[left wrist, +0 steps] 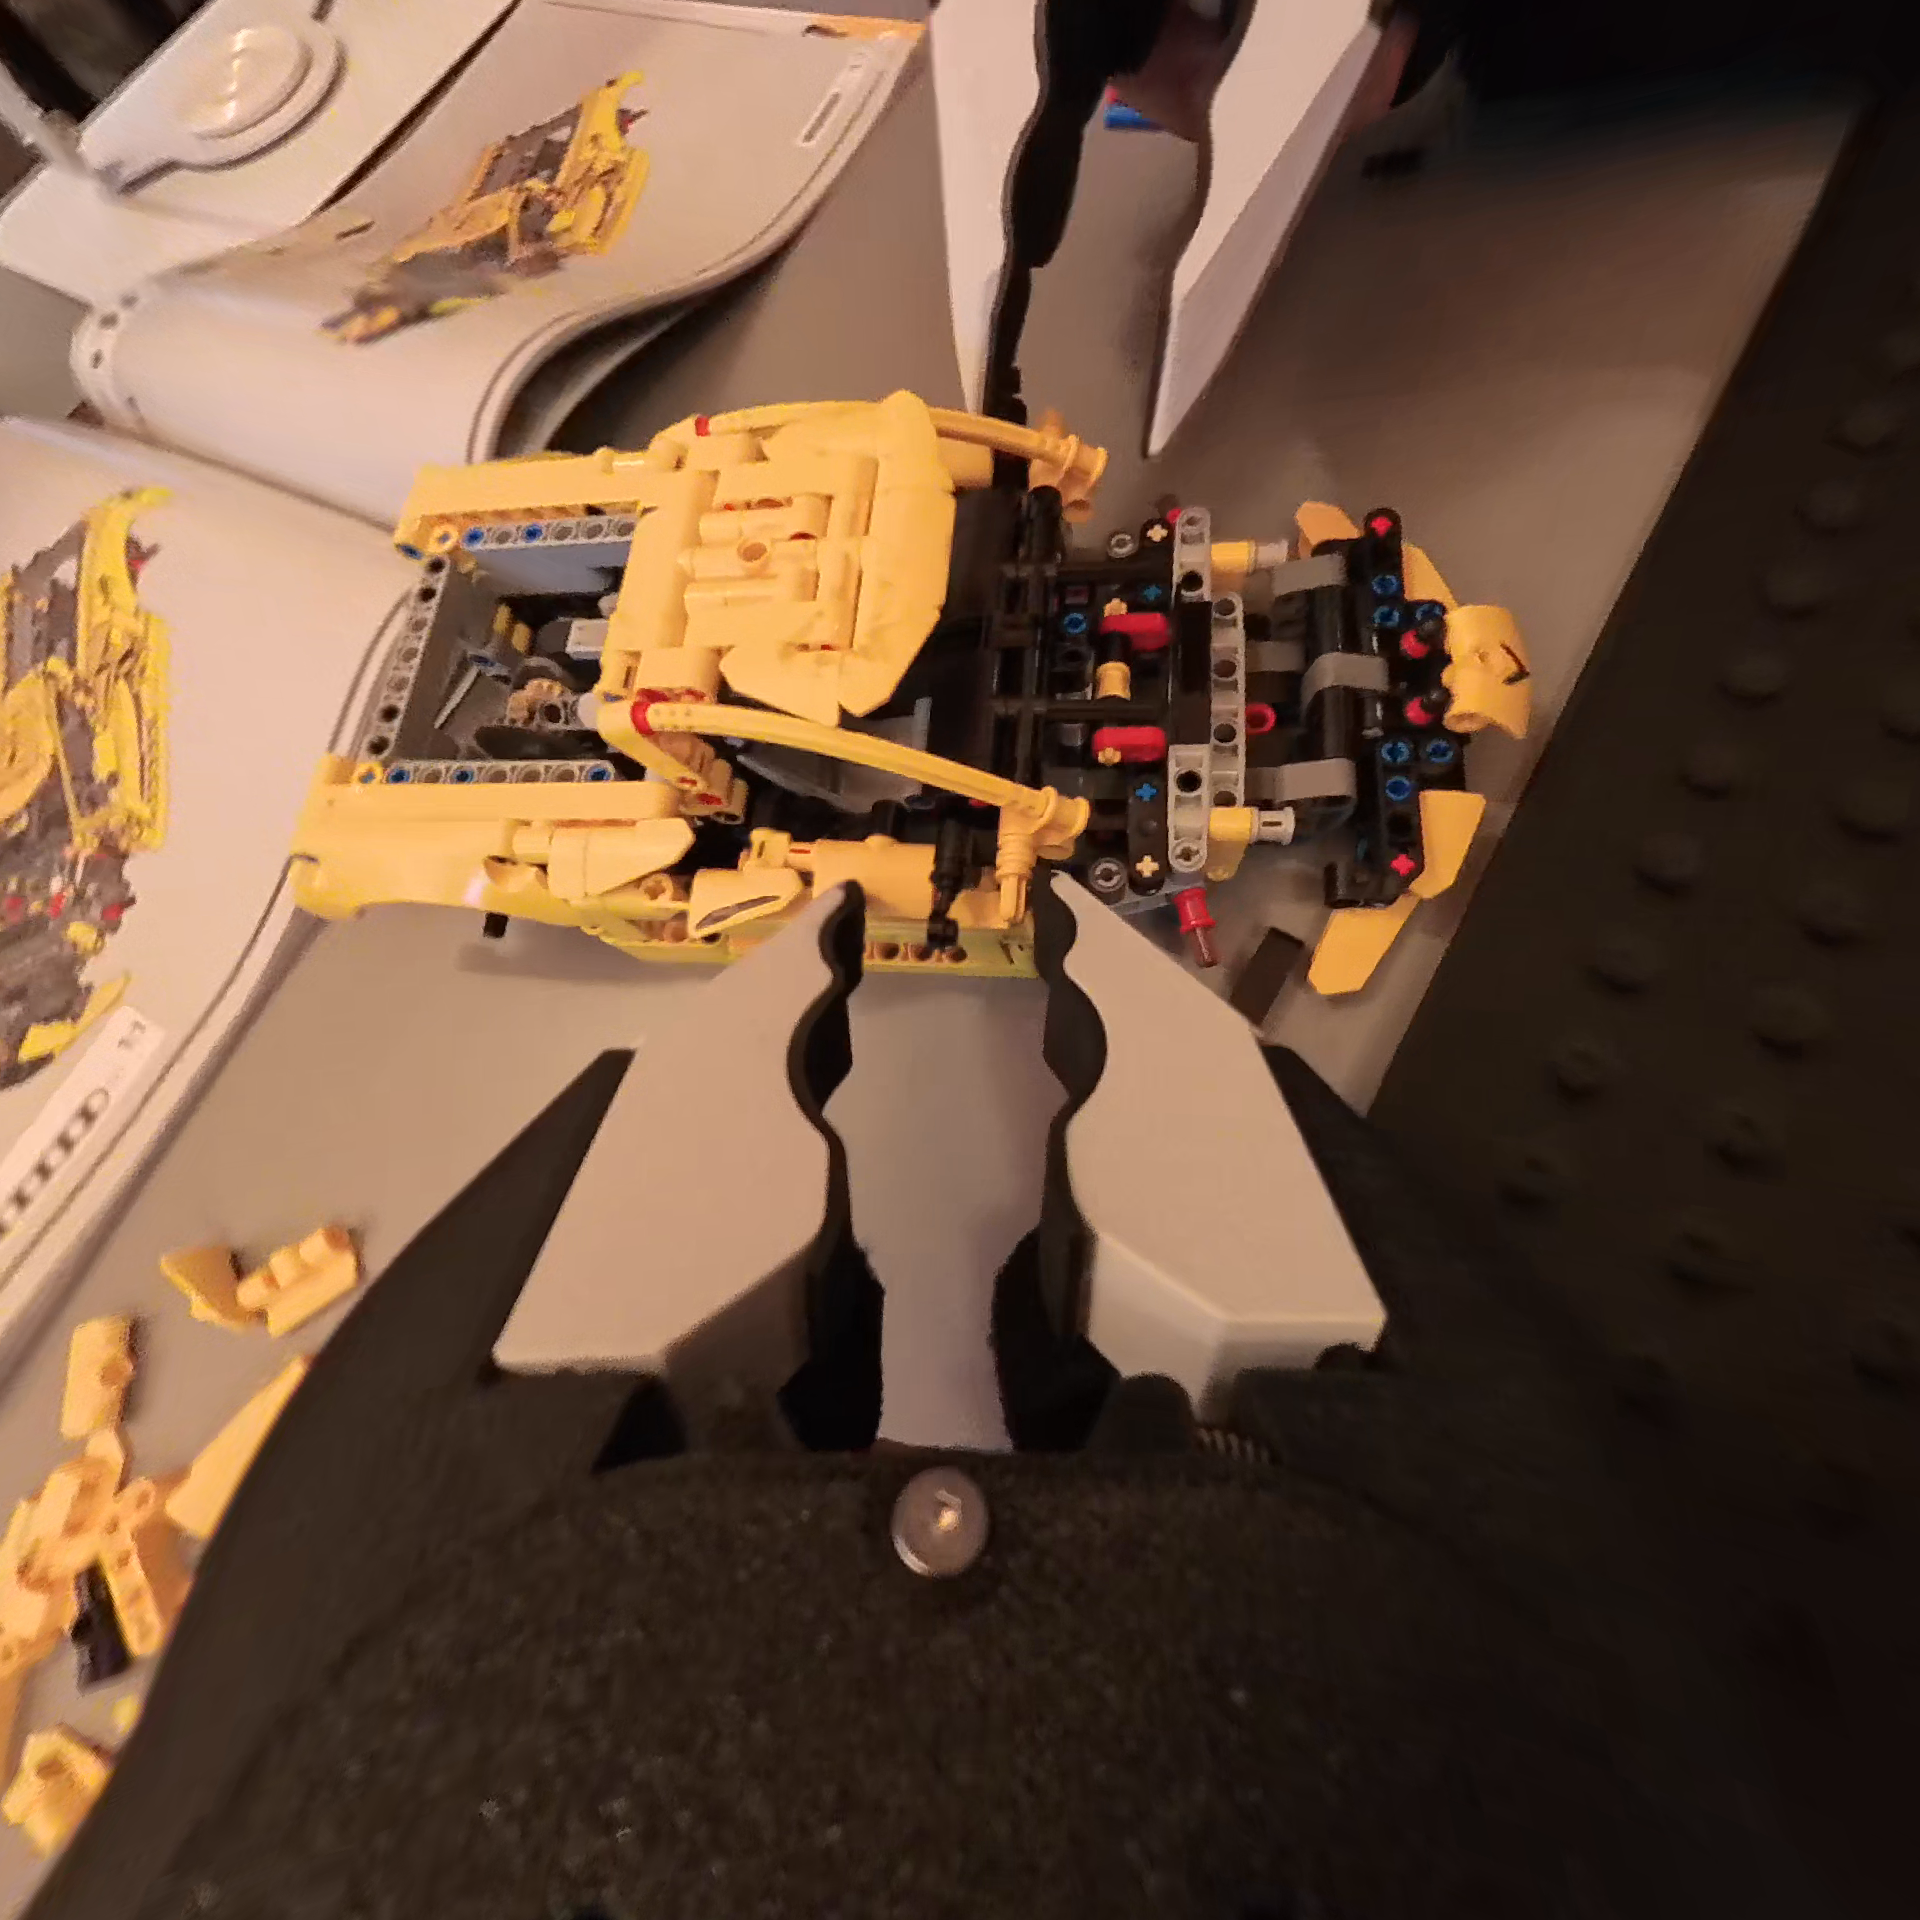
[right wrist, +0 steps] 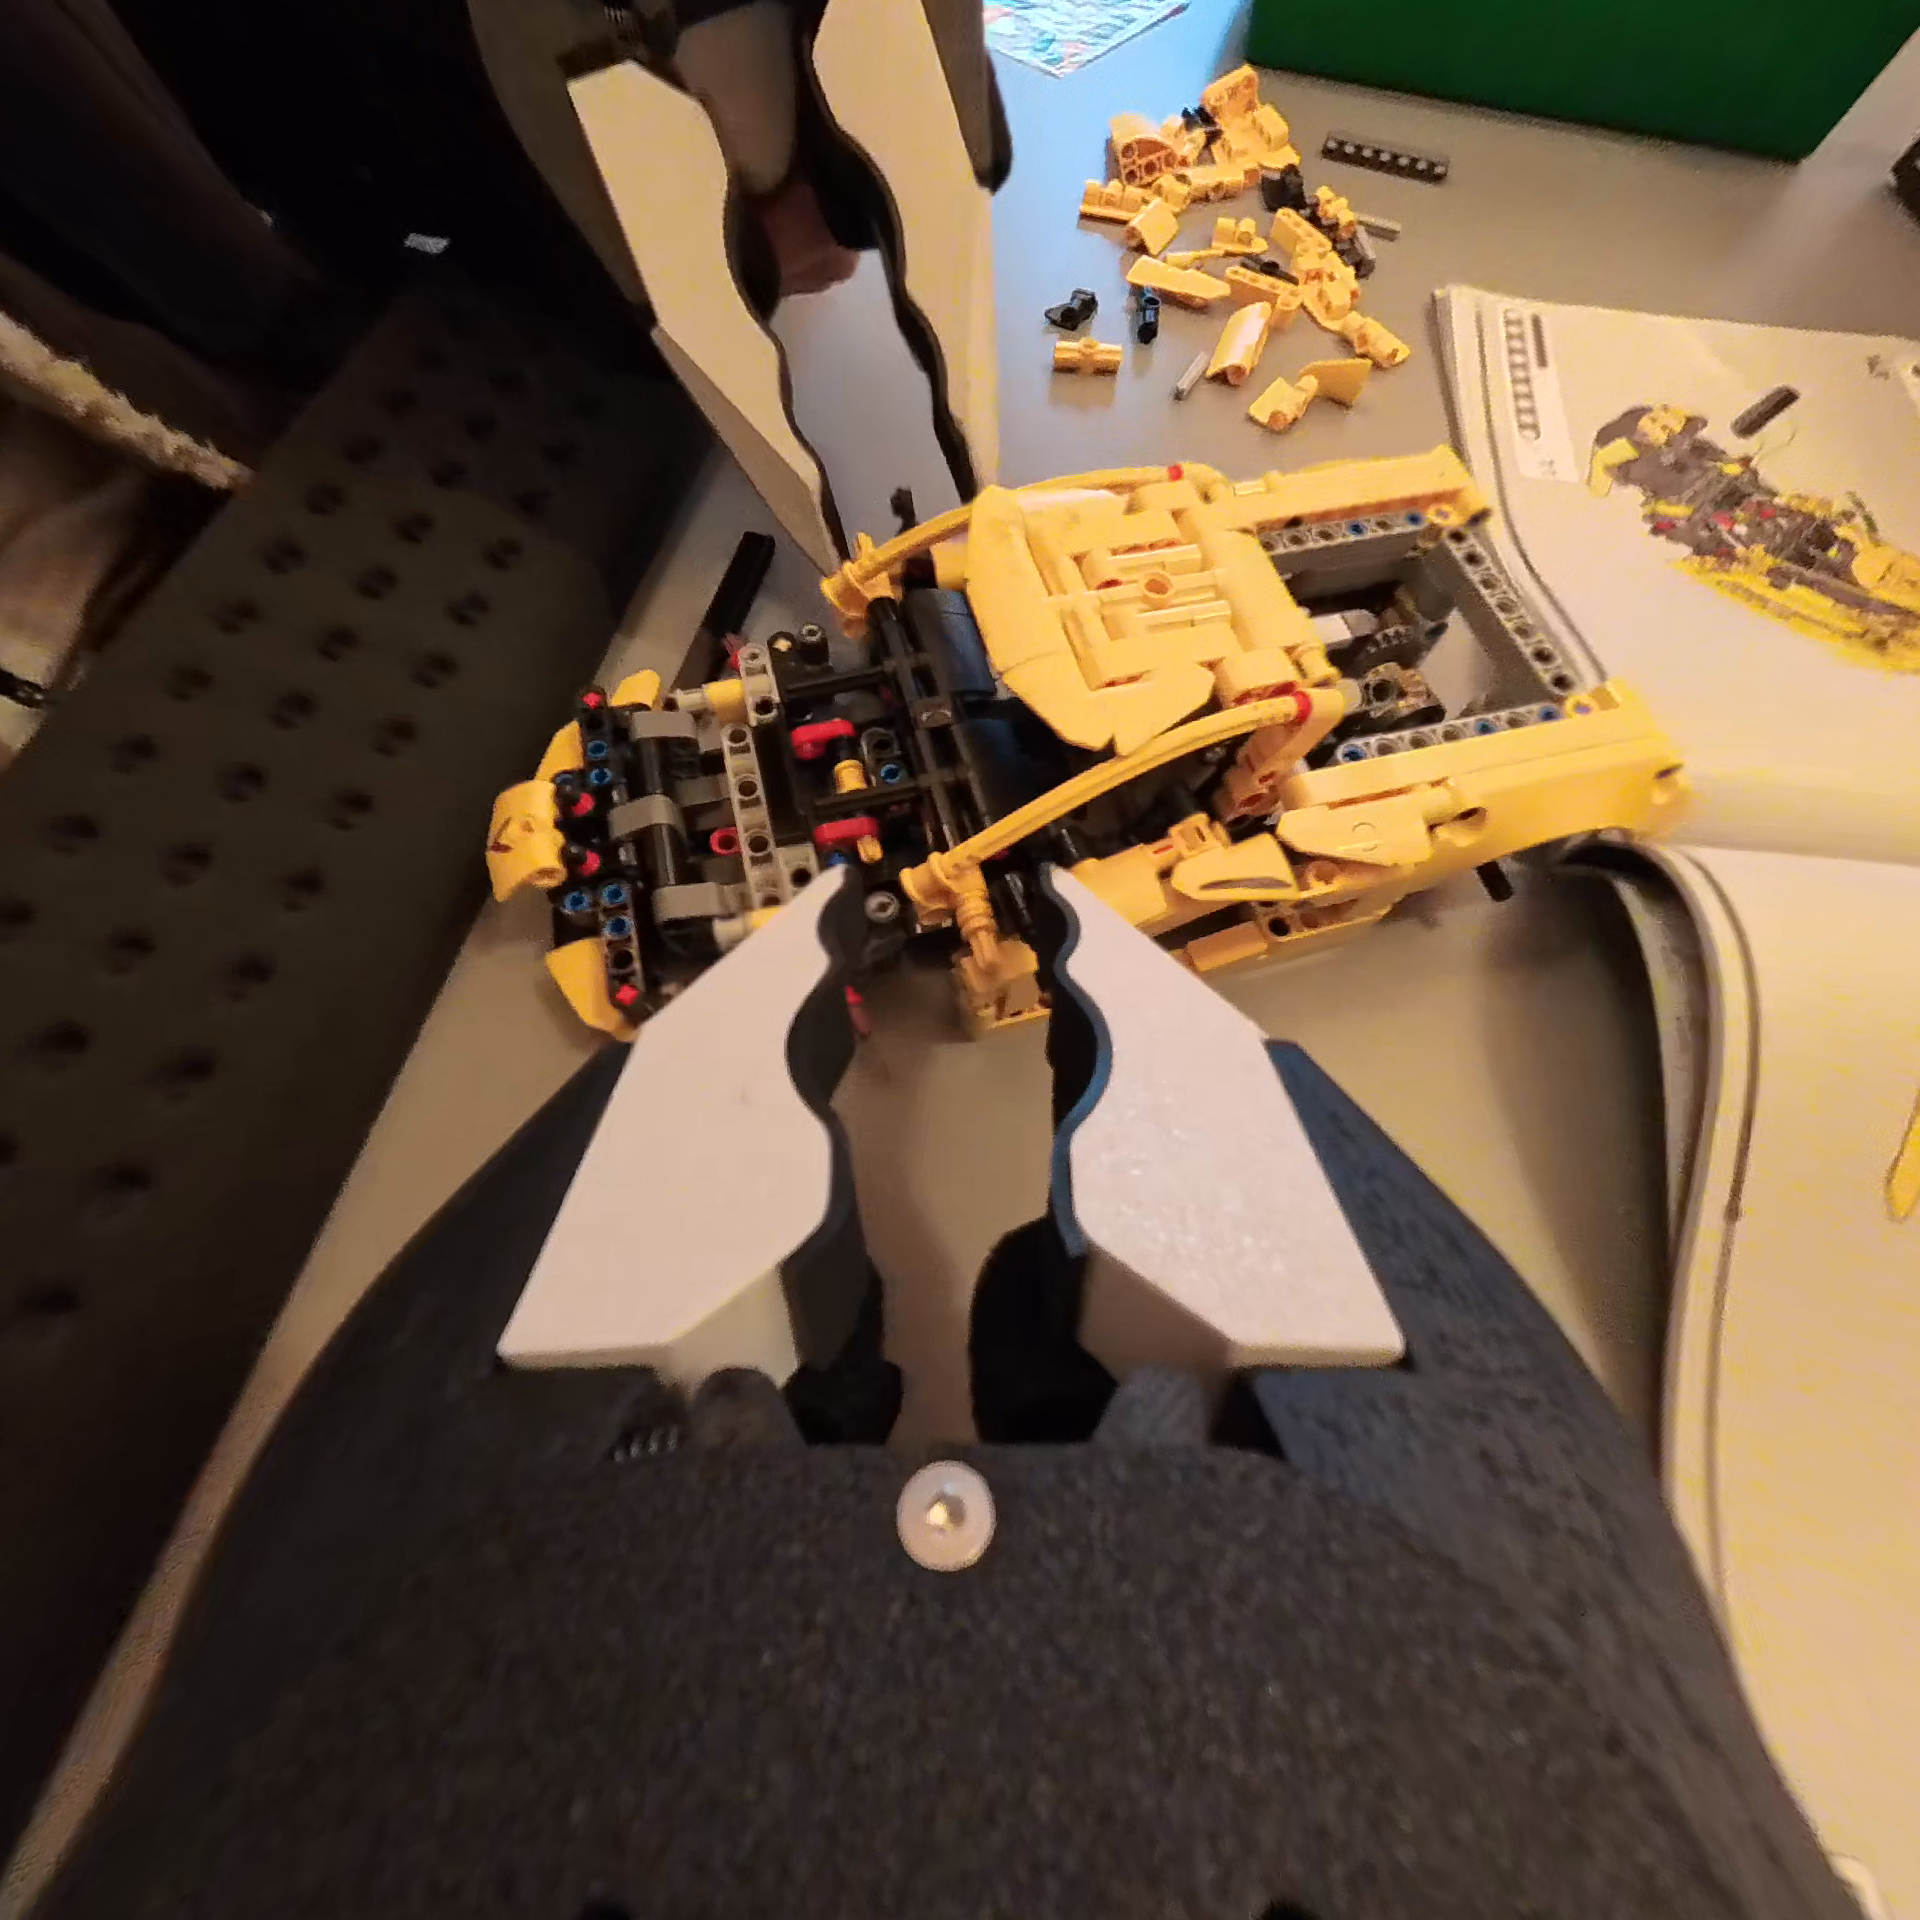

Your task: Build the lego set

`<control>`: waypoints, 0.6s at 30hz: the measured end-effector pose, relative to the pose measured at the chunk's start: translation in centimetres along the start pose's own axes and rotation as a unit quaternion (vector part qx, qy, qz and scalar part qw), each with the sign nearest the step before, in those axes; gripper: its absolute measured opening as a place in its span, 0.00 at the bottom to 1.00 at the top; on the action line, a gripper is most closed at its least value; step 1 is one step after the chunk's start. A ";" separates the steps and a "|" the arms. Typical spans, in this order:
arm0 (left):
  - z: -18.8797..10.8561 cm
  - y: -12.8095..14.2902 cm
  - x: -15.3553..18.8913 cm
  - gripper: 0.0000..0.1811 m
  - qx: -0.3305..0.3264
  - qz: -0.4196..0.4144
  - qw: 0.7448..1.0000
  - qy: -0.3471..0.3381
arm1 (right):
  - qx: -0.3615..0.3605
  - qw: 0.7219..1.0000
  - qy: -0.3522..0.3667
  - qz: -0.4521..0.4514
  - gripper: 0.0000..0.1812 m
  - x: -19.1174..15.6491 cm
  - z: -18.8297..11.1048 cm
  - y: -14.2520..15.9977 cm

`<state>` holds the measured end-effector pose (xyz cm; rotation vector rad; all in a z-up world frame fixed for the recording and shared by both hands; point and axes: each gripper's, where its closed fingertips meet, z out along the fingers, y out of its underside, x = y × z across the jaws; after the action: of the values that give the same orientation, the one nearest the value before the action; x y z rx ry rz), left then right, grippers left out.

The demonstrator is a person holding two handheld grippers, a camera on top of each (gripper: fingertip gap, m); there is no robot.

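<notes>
A partly built yellow and black Lego Technic car (left wrist: 810,623) lies on the grey table (left wrist: 520,1039). It also shows in the right wrist view (right wrist: 1091,623). My left gripper (left wrist: 954,904) is open, its tips at the car's side by a yellow hose end. My right gripper (right wrist: 943,883) is open, its tips at the opposite side, over the black frame. Each gripper shows across the car in the other's view: the right gripper (left wrist: 1065,426) and the left gripper (right wrist: 904,520). Neither gripper holds a loose piece.
Several loose yellow pieces (right wrist: 1236,260) lie in a pile beyond the car, and also show in the left wrist view (left wrist: 94,1455). An open instruction booklet (right wrist: 1766,623) lies against the car's rear. A dark studded mat (left wrist: 1714,727) borders the table. A small black beam (left wrist: 1268,971) lies by the car's nose. A green box (right wrist: 1558,62) stands far back. The gap from one gripper's tips to the other's is roughly 10 cm.
</notes>
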<state>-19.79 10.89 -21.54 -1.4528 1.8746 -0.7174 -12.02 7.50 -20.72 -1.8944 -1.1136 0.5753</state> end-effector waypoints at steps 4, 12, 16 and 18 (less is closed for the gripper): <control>0.6 -0.6 0.4 0.17 0.001 0.055 0.998 0.038 | 0.009 0.999 0.017 0.038 0.24 -0.9 -0.7 0.3; -0.1 -0.4 0.4 0.16 0.004 0.058 0.997 0.050 | 0.026 0.993 0.061 0.095 0.29 1.1 -2.5 0.9; -1.6 1.4 -1.0 0.21 0.011 -0.040 0.997 0.063 | -0.046 0.990 0.030 0.131 0.35 -0.1 -1.0 3.6; -1.4 2.8 -1.5 0.22 -0.012 -0.072 0.994 0.087 | -0.055 0.990 0.023 0.128 0.32 -0.7 -0.2 3.7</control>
<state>-22.28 13.09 -22.51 -1.5984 1.9272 -0.9186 -10.48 5.84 -23.76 -2.1528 -0.8938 0.6176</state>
